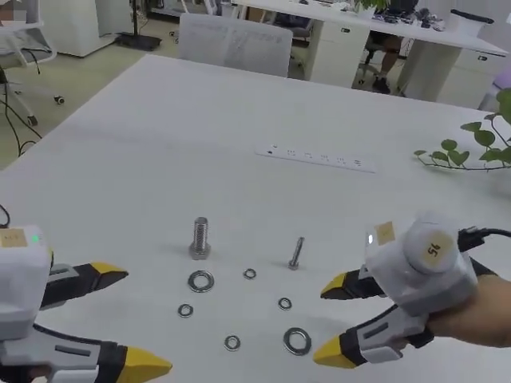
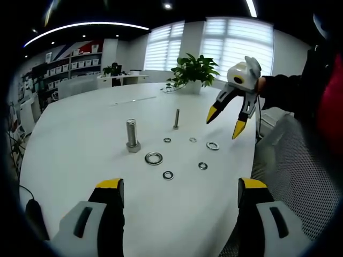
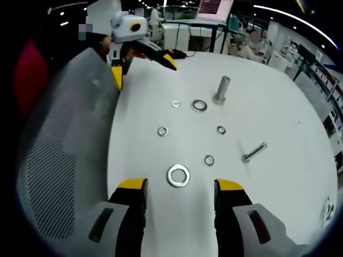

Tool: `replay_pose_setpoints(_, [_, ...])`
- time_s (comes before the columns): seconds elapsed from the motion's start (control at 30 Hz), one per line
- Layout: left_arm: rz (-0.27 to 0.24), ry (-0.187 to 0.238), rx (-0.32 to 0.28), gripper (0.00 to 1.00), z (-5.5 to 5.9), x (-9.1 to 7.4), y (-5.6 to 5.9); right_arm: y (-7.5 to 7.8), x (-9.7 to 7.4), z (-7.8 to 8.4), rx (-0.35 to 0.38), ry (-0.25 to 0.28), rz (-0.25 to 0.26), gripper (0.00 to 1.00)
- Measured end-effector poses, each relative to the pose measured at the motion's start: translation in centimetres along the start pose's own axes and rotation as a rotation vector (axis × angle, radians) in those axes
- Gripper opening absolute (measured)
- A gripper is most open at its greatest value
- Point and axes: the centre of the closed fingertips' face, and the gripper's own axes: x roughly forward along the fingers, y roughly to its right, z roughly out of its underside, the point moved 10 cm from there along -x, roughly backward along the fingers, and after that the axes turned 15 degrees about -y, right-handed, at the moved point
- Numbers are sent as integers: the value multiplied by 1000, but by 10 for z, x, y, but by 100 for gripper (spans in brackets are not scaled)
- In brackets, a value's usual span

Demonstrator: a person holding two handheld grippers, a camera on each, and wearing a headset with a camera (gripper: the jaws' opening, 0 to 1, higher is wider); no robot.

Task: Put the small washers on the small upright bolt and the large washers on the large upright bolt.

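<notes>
On the white table a large bolt and a thin small bolt stand upright. Around them lie two large washers and several small washers, such as one between the bolts. My left gripper is open at the near left, short of the washers. My right gripper is open at the near right, beside the nearer large washer. In the right gripper view that large washer lies just ahead of my right gripper. Both grippers hold nothing.
A white power strip lies further back on the table. A potted plant reaches in at the right edge. Chairs and desks stand beyond the table's far edge. In the left gripper view the right gripper hovers past the washers.
</notes>
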Motion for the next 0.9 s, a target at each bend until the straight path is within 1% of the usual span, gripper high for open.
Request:
replay_pose_setpoints(0.07, [-1,0,-1,87,0,0,0,0,3,-3,-15,-25,-10,49])
replay_pose_setpoints(0.13, [-3,1,-3,87,1,0,0,1,5,-5,-29,-37,-12,48])
replay_pose_setpoints(0.27, [-5,2,-4,87,1,0,0,2,12,-10,-60,-88,-36,46])
replay_pose_setpoints(0.43, [-9,5,-4,87,1,-1,1,2,17,-16,-79,-117,-61,44])
replay_pose_setpoints(0.5, [-9,6,-4,87,1,-1,1,2,19,-17,-89,-131,-66,43])
replay_pose_setpoints(0.6, [-11,7,-4,87,1,-1,1,2,22,-19,-114,-167,-62,41])
replay_pose_setpoints(0.63, [-11,7,-4,87,1,-1,1,2,23,-19,-115,-179,-68,40])
replay_pose_setpoints(0.8, [-14,9,-5,86,1,-2,1,2,27,-24,-136,-214,-72,38])
replay_pose_setpoints(0.9, [-17,11,-5,86,2,-3,1,1,30,-27,-161,-246,-73,35])
